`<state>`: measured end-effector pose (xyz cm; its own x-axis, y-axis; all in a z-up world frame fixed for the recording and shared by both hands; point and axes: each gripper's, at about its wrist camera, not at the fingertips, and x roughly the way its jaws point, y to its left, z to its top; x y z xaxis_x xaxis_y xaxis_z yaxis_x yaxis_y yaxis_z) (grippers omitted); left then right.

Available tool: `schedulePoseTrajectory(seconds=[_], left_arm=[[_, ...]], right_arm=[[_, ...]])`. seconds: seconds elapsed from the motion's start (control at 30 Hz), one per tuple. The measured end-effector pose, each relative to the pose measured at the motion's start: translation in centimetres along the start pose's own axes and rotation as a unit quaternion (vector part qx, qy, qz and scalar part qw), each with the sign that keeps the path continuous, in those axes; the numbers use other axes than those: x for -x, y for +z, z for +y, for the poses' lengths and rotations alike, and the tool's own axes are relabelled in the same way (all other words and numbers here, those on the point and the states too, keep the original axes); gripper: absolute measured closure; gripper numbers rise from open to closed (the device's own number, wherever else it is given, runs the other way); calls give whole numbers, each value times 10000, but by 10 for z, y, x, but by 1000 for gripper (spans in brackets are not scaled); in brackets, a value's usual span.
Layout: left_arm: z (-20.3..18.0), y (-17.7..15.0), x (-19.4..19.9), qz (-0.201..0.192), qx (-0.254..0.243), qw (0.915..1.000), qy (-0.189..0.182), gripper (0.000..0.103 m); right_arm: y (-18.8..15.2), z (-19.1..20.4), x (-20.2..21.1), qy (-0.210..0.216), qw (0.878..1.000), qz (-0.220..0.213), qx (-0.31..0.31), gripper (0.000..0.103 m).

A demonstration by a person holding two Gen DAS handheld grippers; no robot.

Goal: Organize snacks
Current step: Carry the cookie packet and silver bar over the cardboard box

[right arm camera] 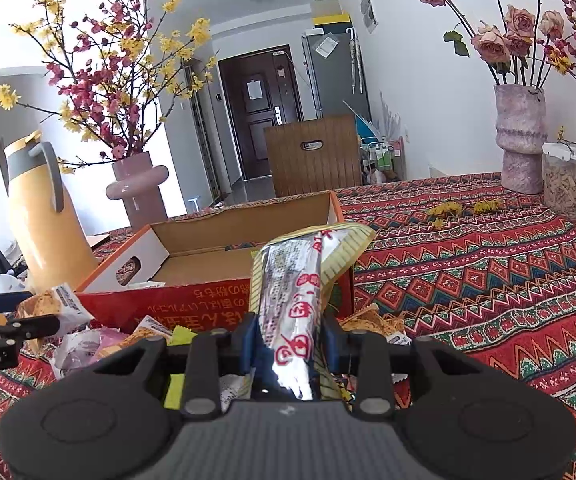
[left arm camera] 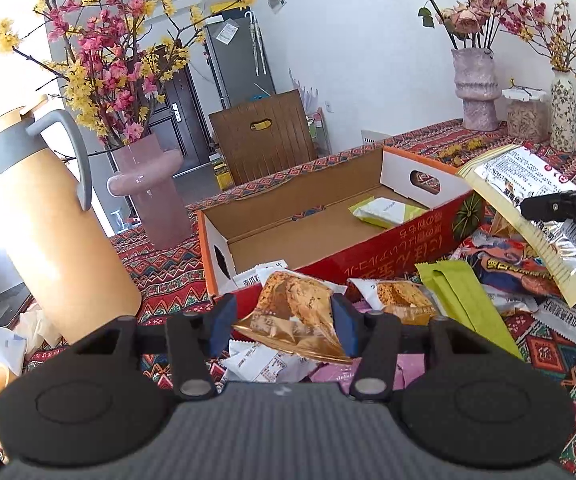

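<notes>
Left tool (left arm camera: 284, 322): blue pads closed on a golden-brown snack packet (left arm camera: 294, 314), lifted clear of the pile below, just in front of the near wall of the red cardboard box (left arm camera: 368, 256). Right tool (right arm camera: 288, 344): clamped on a long silver-and-cream packet (right arm camera: 292, 300), tilted up and away so its far end overlaps the near right corner of the box (right arm camera: 200, 300); seen from the left wrist, same packet (left arm camera: 536, 216) held above the heap, right of the box. Inside the box, one pale green-and-white packet (left arm camera: 384, 210) lying on the floor toward the right end. Below and beside both tools, loose snack packets (left arm camera: 500, 264) scattered on the counter (right arm camera: 488, 280) with its red patterned cloth. Farther out: orange thermos jug (left arm camera: 48, 216) and pink vase (left arm camera: 148, 188) with blossom branches left of the box; pale textured vase (right arm camera: 522, 136) with roses at the counter's far right.
</notes>
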<state>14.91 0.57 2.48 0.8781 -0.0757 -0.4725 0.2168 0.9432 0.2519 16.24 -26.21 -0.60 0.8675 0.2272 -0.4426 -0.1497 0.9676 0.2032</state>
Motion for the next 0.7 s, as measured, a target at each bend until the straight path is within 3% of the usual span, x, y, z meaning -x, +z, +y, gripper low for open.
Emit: schedulePoseTrajectory(seconds=[0.7], left_arm=[[15,44,-19,-471,984,9940,94,51]], right_arm=[[63,10,-41,364,9988,-310,96,71]])
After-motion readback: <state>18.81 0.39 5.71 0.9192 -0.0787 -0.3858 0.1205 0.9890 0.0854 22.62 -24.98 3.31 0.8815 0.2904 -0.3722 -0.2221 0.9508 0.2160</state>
